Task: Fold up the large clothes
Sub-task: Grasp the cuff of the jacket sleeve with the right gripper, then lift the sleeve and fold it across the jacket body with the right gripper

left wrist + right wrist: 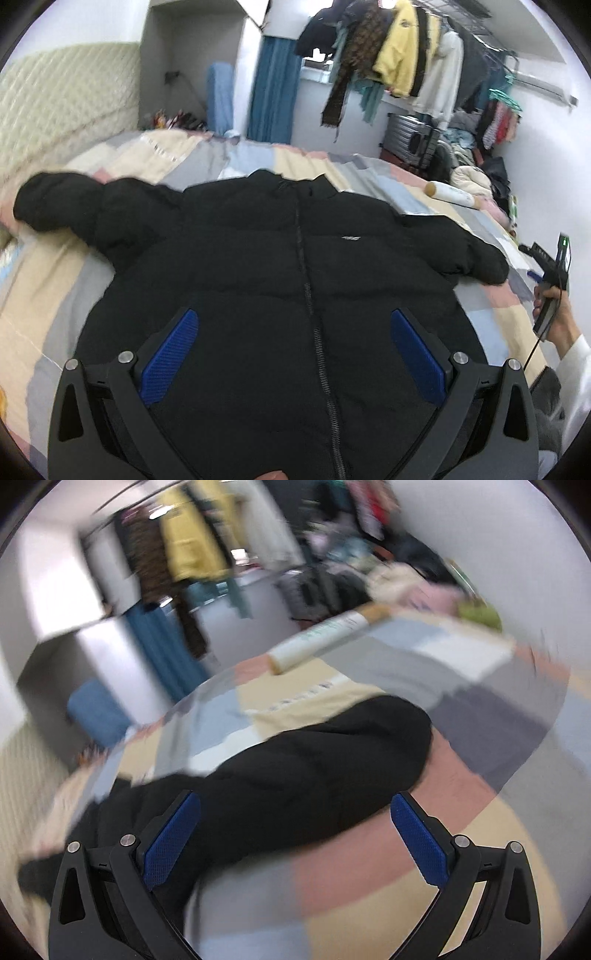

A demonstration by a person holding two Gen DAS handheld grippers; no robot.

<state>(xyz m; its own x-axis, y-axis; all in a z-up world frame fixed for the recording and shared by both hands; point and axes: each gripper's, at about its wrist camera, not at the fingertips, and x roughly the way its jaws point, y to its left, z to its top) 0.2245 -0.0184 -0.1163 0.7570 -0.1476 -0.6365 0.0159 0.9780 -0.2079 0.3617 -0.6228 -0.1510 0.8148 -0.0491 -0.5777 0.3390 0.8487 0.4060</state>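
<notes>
A black puffer jacket (280, 258) lies front up and zipped on the patchwork bedspread (48, 306), both sleeves spread out to the sides. My left gripper (293, 321) hovers open over its lower front, blue pads wide apart around the zipper. In the left wrist view the right gripper (550, 273) shows at the far right edge, held in a hand beyond the jacket's right sleeve (480, 254). In the blurred right wrist view my right gripper (295, 805) is open above that black sleeve (314, 760), whose cuff end lies on the bedspread (369, 867).
A white paper roll (452, 194) (321, 638) lies on the bed's far side. A quilted headboard (62, 96) stands left. Hanging clothes (399, 48), a suitcase (410, 140) and piled laundry fill the back right. A person's sleeve (576, 373) is at the right edge.
</notes>
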